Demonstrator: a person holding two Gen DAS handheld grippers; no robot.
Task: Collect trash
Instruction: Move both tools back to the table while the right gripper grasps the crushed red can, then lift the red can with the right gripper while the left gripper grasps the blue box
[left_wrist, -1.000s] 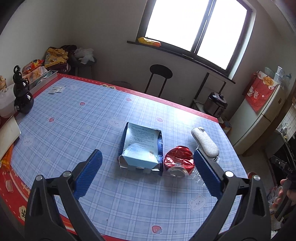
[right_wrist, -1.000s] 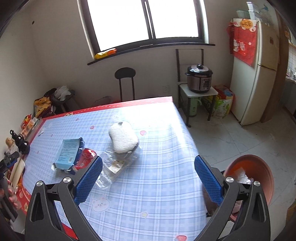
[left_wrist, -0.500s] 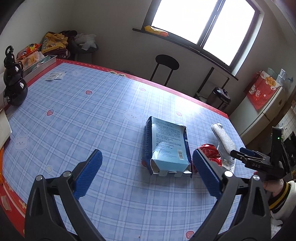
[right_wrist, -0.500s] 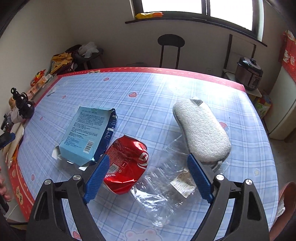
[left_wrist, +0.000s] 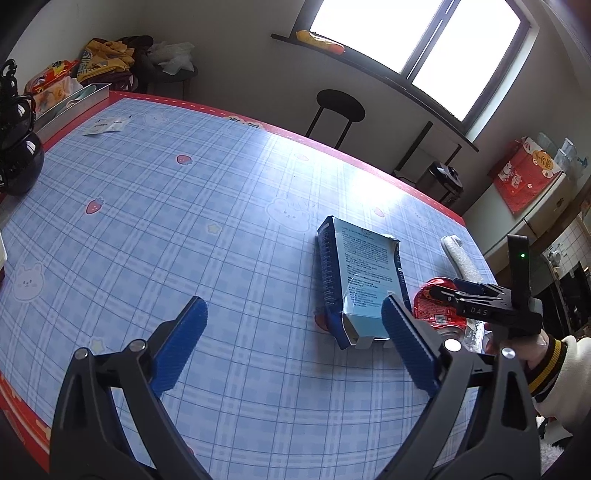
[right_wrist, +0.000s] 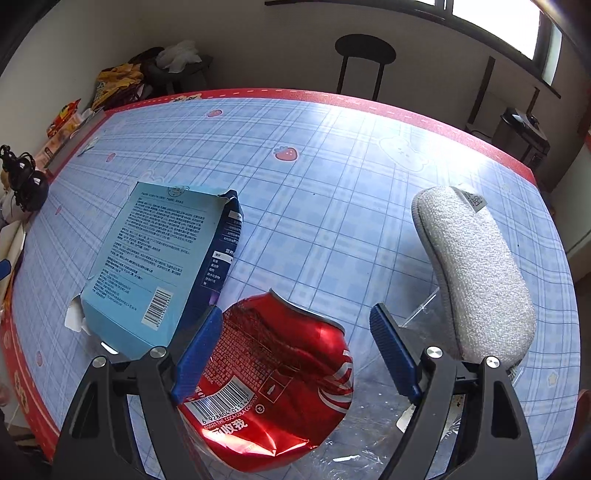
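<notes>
Right gripper (right_wrist: 295, 349): I'm straddling the crushed red can (right_wrist: 273, 384), lower centre of the right wrist view. Left pad is looking to touch the can's side; right pad is standing clear of it, so no grip yet, can lying loose on the table (right_wrist: 332, 184). Jaws spread, not clamping. I'm pointing steeply down so the pads take the can across its flattened width.

Can is sitting partly on a clear plastic wrapper (right_wrist: 369, 435), bottom right; blue carton (right_wrist: 147, 258) is lying flat, just beside the can at centre left; grey pouch (right_wrist: 476, 273) is resting at right, near but apart. Judgement: closing may snag the wrapper too.

Left gripper (left_wrist: 293, 345): released, nothing between the pads, hovering over bare cloth at lower centre of the left wrist view. Carton's near end (left_wrist: 364, 284) is sitting just inside my right pad; I'm prob. lining up on it as next item.
</notes>
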